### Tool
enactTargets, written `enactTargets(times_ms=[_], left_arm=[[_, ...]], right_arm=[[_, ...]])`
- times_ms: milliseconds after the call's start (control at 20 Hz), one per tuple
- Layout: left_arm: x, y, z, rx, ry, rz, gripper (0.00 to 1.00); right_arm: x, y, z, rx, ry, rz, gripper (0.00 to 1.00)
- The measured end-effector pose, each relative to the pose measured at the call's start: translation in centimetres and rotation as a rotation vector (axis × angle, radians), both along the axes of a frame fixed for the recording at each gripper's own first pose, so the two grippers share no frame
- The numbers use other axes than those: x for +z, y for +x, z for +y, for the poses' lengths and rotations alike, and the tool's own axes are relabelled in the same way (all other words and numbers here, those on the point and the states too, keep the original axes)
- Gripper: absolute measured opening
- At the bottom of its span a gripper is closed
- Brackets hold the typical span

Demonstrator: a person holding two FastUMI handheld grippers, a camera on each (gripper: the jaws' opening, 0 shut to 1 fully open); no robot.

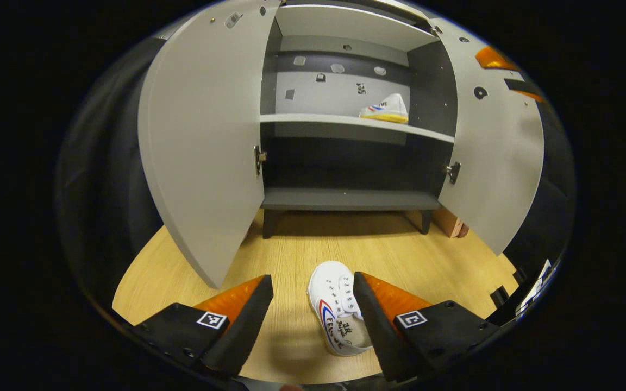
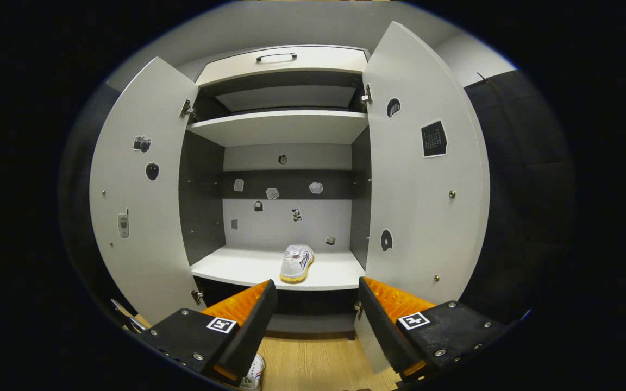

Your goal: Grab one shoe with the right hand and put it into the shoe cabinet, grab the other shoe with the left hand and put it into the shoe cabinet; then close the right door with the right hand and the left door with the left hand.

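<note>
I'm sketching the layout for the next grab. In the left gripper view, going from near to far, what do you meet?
Left gripper, open → shoe on the floor → wooden floor → cabinet's bottom shelf → shoe on the middle shelf → back wall of the cabinet.

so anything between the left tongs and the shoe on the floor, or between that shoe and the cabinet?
Nothing visible. The left tongs are open just over the shoe on the floor, one finger overlapping its side. Bare floor runs to the cabinet, both doors stand open, and the shelf has room beside the other shoe.
</note>
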State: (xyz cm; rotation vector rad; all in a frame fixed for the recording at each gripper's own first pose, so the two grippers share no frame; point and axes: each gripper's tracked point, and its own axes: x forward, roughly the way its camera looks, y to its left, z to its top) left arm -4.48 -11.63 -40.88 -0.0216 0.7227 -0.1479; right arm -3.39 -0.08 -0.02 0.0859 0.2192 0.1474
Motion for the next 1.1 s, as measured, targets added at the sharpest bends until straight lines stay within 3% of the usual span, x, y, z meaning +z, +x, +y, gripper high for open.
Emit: enactTargets(times_ms=[400,800,1000,1050,1100], left_arm=[[-9.5,-1.3,-0.2,-0.009,0.026,0.176,0.98],[-13.2,-3.4,-0.6,-0.018,0.015,0.335,1.00],[-13.3,-3.0,-1.1,-0.012,-0.033,0.341,1.00],[-13.5,-3.3,-1.8,-0.009,-0.069,0.365,0.96],[-13.3,-3.4,-2.6,-0.016,-0.108,0.382,0.78]], right_arm=[[0.0,-1.3,0.0,0.026,-0.019,0.013,0.92],[-1.6,-1.9,0.0,0.039,-0.017,0.049,0.92],[-2.1,-1.9,-0.7,0.023,-0.007,0.059,0.92],[-2.3,-1.9,-0.7,0.023,0.001,0.064,0.92],[-2.5,-1.9,-0.7,0.025,0.008,0.070,0.93]])
